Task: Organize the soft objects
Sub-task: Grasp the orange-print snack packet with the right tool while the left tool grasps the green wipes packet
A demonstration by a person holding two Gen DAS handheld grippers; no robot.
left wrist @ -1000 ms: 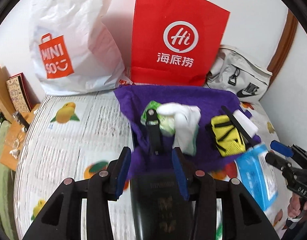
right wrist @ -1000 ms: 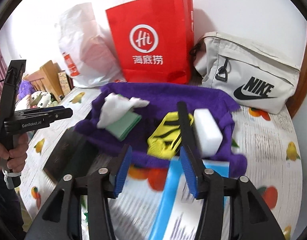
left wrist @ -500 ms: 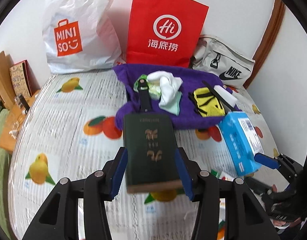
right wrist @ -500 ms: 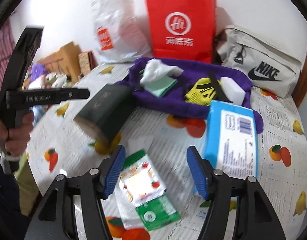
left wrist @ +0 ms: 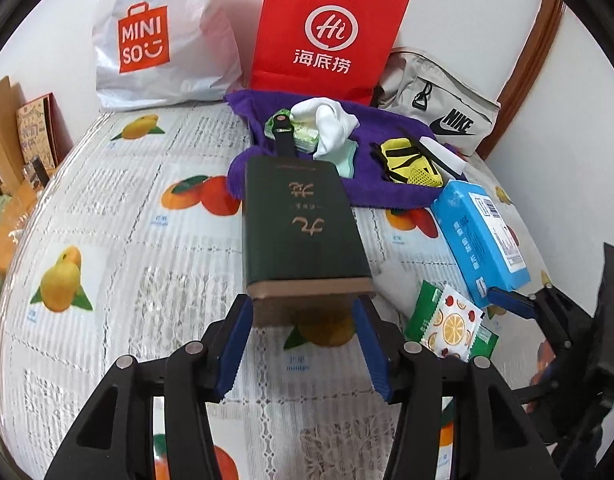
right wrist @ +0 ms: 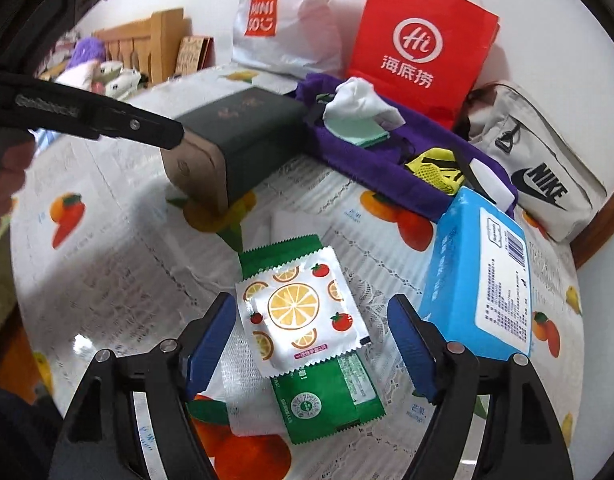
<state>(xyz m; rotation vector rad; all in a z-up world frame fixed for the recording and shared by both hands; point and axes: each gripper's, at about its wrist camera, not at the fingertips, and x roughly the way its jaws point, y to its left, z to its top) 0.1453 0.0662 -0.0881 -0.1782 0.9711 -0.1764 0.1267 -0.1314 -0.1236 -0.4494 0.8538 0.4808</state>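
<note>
Your left claw point(left wrist: 303, 308) pinches the tan near end of the dark green box point(left wrist: 303, 220), one blue pad at each corner. Its jaws are opening. The right wrist view shows the box tilted, with its near end raised off the surface point(left wrist: 107, 220) and a shadow under it. You cannot tell from either view whether its far end rests on the purple cloth point(left wrist: 387, 194).

Your right claw point(right wrist: 311, 300) is spread wide and its jaws are opening. The fruit-print packet point(right wrist: 303, 312) lies flat between the pads, touching neither. It is a square white foil packet with crimped edges, and it overlaps the green packet point(right wrist: 331, 400) beneath it.

Just to the right of the right pad lies the blue tissue pack point(right wrist: 479, 276), a soft rectangular pack with a white barcode label. Its far corner touches the purple cloth.

The surface is open on the left side of the box, out to the rounded left edge. The right side is crowded.

The purple cloth carries a white rag point(left wrist: 327, 120) and a yellow mesh item point(left wrist: 411, 164). The items under the white rag are partly covered.

A white shopping bag point(left wrist: 159, 40), a red paper bag point(left wrist: 327, 32) and a grey pouch point(left wrist: 439, 100) stand along the back wall.
</note>
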